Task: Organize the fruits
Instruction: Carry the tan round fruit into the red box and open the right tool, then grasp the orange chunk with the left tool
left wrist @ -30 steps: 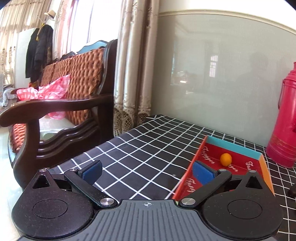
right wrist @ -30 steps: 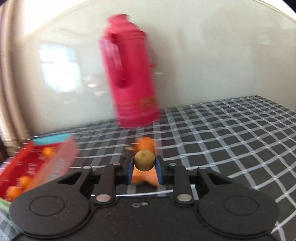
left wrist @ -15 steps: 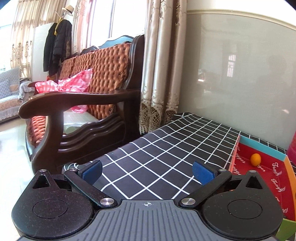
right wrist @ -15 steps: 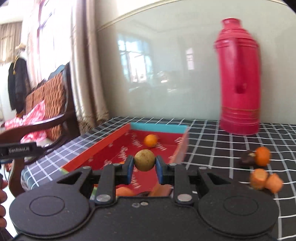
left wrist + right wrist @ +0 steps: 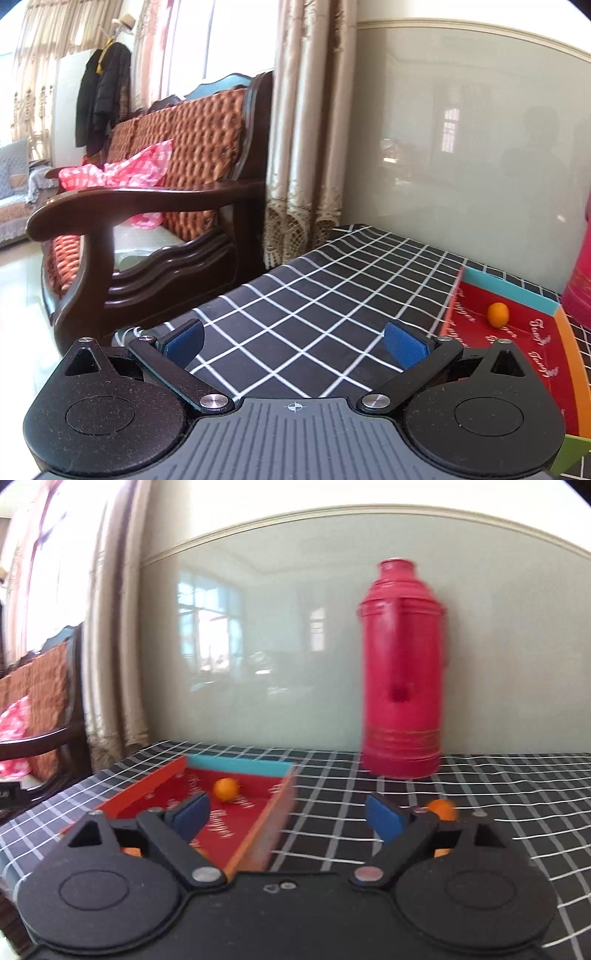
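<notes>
A shallow red tray [image 5: 288, 782] with orange and teal walls lies on the checked tablecloth, and a small orange fruit [image 5: 225, 788] rests near its far end. My right gripper [image 5: 286, 814] hangs over the tray's right wall, its jaws opening wide with nothing between the blue pads. Another orange fruit [image 5: 441, 808] lies on the cloth behind its right finger. In the left wrist view the same tray [image 5: 554, 314] and orange fruit [image 5: 498, 314] sit at the right edge. My left gripper [image 5: 293, 343] stands open and empty over bare cloth, left of the tray.
A tall red thermos flask [image 5: 402, 672] stands against the glass-fronted wall behind the tray. A dark wooden armchair [image 5: 147, 206] with a pink plaid cloth sits beyond the table's left edge, beside beige curtains [image 5: 306, 140].
My right gripper held a small brownish round fruit over the tray; its jaws have sprung apart and the fruit is gone from between them. The left wrist view has swung left, pushing the tray rightward.
</notes>
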The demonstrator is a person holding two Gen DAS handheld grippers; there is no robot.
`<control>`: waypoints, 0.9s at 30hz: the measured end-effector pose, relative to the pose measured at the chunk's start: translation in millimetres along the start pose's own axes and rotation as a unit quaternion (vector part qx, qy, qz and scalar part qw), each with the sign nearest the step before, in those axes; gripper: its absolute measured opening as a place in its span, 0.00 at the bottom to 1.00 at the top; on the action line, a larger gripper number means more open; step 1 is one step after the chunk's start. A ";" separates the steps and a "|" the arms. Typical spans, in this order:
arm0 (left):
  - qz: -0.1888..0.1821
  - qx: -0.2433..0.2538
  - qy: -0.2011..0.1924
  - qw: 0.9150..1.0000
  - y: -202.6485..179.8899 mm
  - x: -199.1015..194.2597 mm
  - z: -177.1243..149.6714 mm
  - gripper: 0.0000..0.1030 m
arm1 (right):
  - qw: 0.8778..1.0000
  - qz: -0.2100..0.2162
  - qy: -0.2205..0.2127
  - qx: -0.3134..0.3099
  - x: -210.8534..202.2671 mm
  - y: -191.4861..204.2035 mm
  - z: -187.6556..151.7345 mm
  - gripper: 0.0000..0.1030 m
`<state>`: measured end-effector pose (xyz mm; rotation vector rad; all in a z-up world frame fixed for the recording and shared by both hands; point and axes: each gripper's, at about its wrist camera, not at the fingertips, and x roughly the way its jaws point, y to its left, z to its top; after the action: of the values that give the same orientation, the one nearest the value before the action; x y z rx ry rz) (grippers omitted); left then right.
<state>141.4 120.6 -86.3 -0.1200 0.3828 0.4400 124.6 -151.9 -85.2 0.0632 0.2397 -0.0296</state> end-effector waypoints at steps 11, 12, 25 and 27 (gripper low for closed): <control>-0.151 0.077 -0.046 0.984 -86.5 -46.0 -9.0 1.00 | 0.970 -0.239 0.009 0.040 -20.4 -82.4 -1.0 0.94; -0.168 0.085 -0.046 0.981 -96.5 -51.0 -10.7 1.00 | 0.966 -0.254 0.005 0.044 -24.3 -89.7 -1.1 0.94; -0.327 0.243 -0.024 0.913 -244.1 -103.7 -61.6 0.92 | 0.948 -0.297 -0.010 0.112 -72.2 -161.3 -8.9 0.94; -0.345 0.267 -0.015 0.899 -266.4 -107.7 -70.3 0.80 | 0.947 -0.297 -0.014 0.120 -77.7 -169.1 -9.6 0.94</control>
<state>144.3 -174.8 -101.2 0.2855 0.3916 -0.3755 40.7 -318.4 -86.0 0.2315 0.2187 -0.6621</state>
